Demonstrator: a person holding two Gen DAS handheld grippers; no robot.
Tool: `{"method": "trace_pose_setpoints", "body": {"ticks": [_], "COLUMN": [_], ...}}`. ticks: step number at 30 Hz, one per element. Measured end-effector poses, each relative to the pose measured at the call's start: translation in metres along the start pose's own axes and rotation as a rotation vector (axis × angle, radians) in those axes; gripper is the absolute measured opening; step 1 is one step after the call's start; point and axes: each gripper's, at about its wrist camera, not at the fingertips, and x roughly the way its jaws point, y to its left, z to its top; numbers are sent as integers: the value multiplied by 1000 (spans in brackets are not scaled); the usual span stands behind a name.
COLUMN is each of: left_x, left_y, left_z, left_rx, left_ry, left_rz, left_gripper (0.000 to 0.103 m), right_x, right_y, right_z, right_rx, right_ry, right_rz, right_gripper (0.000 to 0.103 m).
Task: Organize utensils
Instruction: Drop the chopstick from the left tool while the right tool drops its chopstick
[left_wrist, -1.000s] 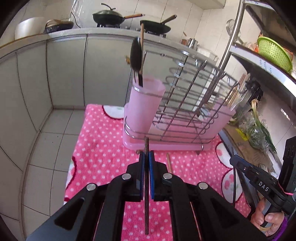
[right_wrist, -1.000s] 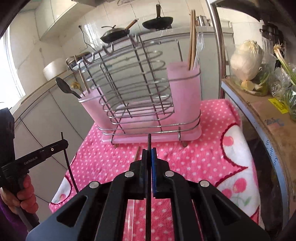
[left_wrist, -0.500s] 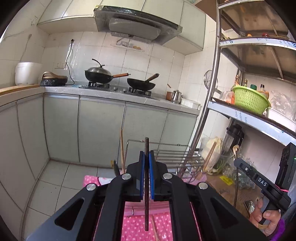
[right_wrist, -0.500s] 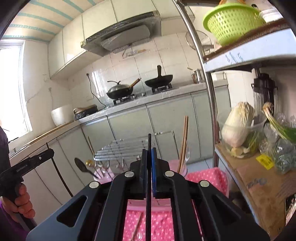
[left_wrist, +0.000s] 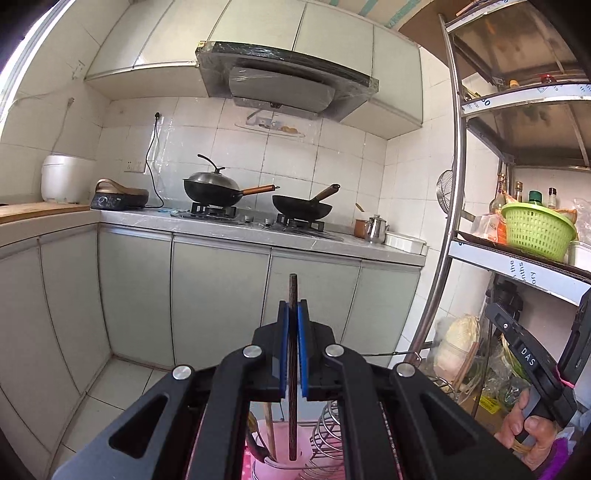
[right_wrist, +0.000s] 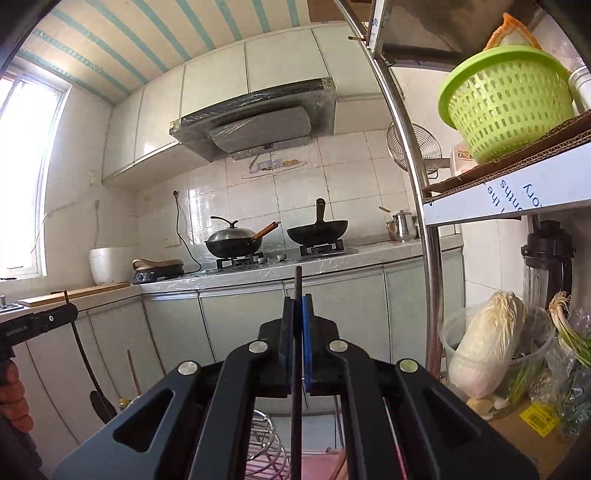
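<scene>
"DAS" stands on the right gripper's handle (left_wrist: 527, 357) (shelf-edge (right_wrist: 517, 192) print reads upside-down: "the", "ory").

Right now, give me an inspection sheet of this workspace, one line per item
Surface: pink cloth barely visible under the rack.
Job's things: dark chopstick upright over pink utensil cup; second chopstick; wire rack.
Clutter: cabbage, green basket.
Grippers: left gripper shut on a chopstick; right gripper likewise.
Cables: black cord on the wall.
Surroundings: two woks on the stove.
</scene>
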Motion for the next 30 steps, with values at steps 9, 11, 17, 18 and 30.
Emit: {"method": "trace_pose_setpoints", "body": {"ticks": [9,11,17,18,30], "left_x": [41,46,47,47,52], "left_y": [-2,-2,-2,-2,-8], "left_z": [-27,-37,-63,-67,-111], "left_rx": [37,40,30,30,37], "left_ry": [54,80,142,151,271], "left_rz": [1,-1,-20,-23,23], "left_gripper": [4,4,4,4,4], "right_x": [29,29,16,14,7], "right_y": [2,0,-1,-1,5], "right_z": [-27,-35,-57,-61,-99], "right_rx": [-48,-38,-3,3,7], "right_ry": [3,26,117,135,349], "right_rz": [-15,-15,-13,-16,-59], "right_gripper": [5,5,4,5,5]}}
